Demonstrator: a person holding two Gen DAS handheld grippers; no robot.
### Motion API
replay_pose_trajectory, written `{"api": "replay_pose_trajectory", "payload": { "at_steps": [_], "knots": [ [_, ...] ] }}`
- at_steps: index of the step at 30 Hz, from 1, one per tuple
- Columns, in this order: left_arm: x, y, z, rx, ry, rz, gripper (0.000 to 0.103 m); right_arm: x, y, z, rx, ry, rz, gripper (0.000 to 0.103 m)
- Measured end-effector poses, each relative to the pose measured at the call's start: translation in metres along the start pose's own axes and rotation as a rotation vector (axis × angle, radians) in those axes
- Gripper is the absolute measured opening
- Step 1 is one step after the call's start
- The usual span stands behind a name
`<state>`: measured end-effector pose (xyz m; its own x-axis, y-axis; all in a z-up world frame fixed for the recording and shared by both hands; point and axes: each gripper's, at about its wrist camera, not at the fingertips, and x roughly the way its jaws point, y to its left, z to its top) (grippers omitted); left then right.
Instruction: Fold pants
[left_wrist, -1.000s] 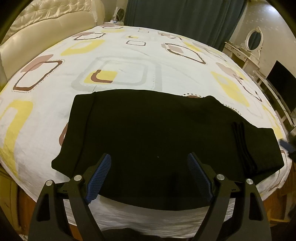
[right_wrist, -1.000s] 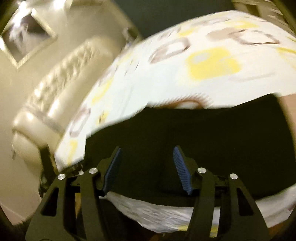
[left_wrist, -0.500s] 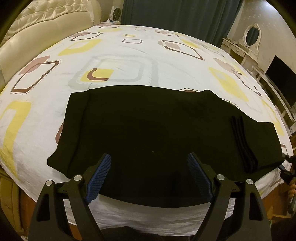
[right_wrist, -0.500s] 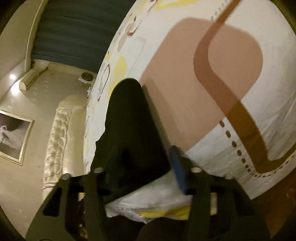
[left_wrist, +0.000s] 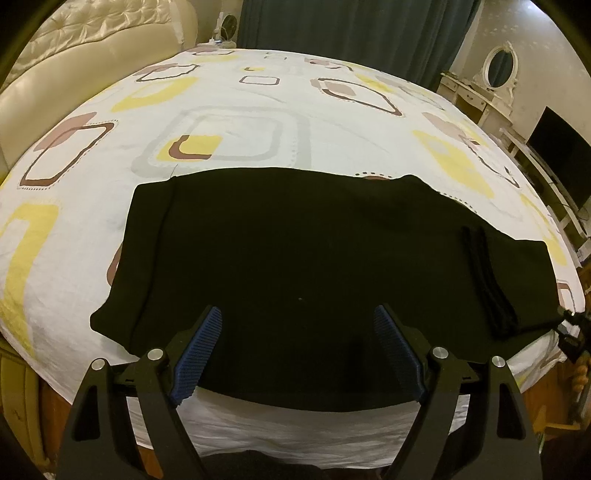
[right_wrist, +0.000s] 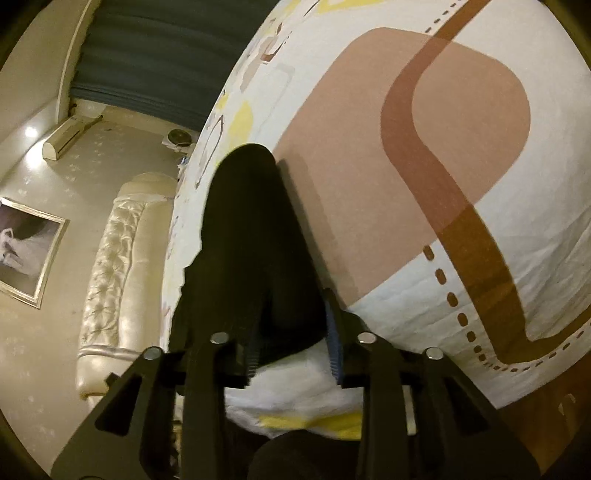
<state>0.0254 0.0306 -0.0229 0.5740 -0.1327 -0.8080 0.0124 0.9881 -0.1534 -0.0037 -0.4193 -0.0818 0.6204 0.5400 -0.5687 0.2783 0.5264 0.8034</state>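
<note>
Black pants (left_wrist: 295, 240) lie flat across the near part of a bed with a patterned white sheet (left_wrist: 258, 122). My left gripper (left_wrist: 298, 309) hovers open over their near edge, with nothing between its blue pads. At the far right edge of the left wrist view, my right gripper (left_wrist: 570, 328) sits at the pants' right corner, which is drawn to a point. In the right wrist view the pants (right_wrist: 243, 229) run away from my right gripper (right_wrist: 293, 317). Its jaws are closing on the black corner and a bunch of white sheet (right_wrist: 295, 380).
A cream tufted headboard (left_wrist: 74, 55) stands at the left and dark curtains (left_wrist: 351, 29) hang behind the bed. At the right are a white dresser with an oval mirror (left_wrist: 498, 66) and a dark screen (left_wrist: 561, 155). The bed's wooden frame (left_wrist: 546, 398) shows below the sheet.
My right gripper swung down and rolled to the pants' right corner at the bed edge, and its jaws narrowed around the cloth. The left gripper and the pants stayed put.
</note>
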Motion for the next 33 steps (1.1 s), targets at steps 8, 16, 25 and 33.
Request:
{"api": "replay_pose_trajectory", "payload": {
  "at_steps": [8,16,25,33],
  "knots": [
    [0.002,0.0,0.001,-0.011,0.004,-0.014,0.083,0.016,0.04,0.059,-0.104,-0.026,-0.092,0.051],
    [0.003,0.003,0.0,-0.024,0.016,-0.02,0.083,0.071,0.03,0.094,0.014,0.025,0.006,0.03],
    [0.008,0.01,-0.001,-0.047,0.035,-0.017,0.083,0.079,0.028,0.094,-0.004,0.021,-0.06,0.027],
    [0.004,0.017,0.002,-0.073,0.018,-0.01,0.083,0.026,0.077,0.05,-0.096,-0.159,0.001,0.039]
  ]
}}
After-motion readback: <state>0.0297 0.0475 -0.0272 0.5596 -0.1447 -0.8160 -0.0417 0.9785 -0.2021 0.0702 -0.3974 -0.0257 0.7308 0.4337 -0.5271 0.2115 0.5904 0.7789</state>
